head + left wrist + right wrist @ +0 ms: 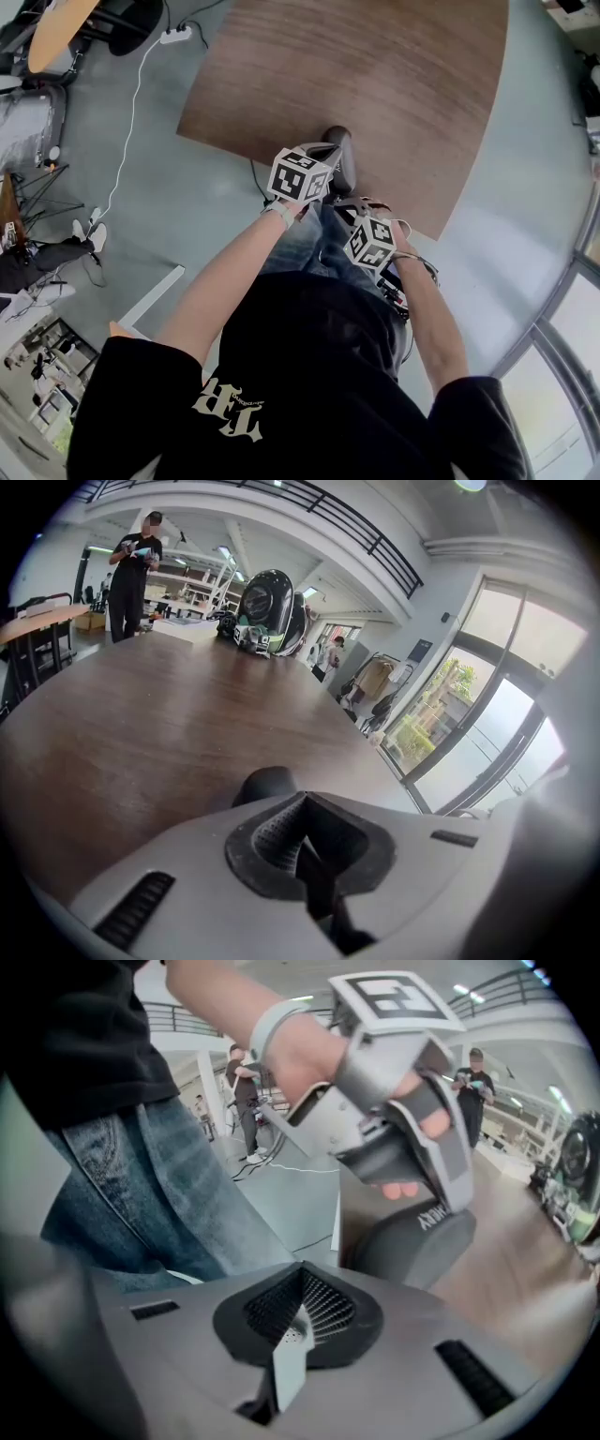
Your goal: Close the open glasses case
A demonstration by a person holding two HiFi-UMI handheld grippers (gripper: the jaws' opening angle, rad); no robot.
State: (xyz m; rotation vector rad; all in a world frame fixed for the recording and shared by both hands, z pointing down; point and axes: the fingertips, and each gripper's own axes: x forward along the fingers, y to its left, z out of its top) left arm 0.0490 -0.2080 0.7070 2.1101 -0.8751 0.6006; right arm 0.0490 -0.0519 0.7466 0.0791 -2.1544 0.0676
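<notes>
Left gripper (302, 846): grey plastic hand-held tool, jaws pressed together on nothing, poised close over the case.
Right gripper (298, 1330): matching grey tool, jaws likewise together and empty, held back near the person's blue jeans (141, 1185).
Glasses case (417, 1237): dark grey rounded shell at the near edge of the brown wooden table (375, 75).
Progress: lid appears down, so closing looks done with little left.

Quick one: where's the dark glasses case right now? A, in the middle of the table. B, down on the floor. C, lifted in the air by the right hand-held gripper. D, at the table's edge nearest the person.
D: in the head view the glasses case lies on the wooden table at its near edge, just ahead of the left hand-held gripper.
</notes>
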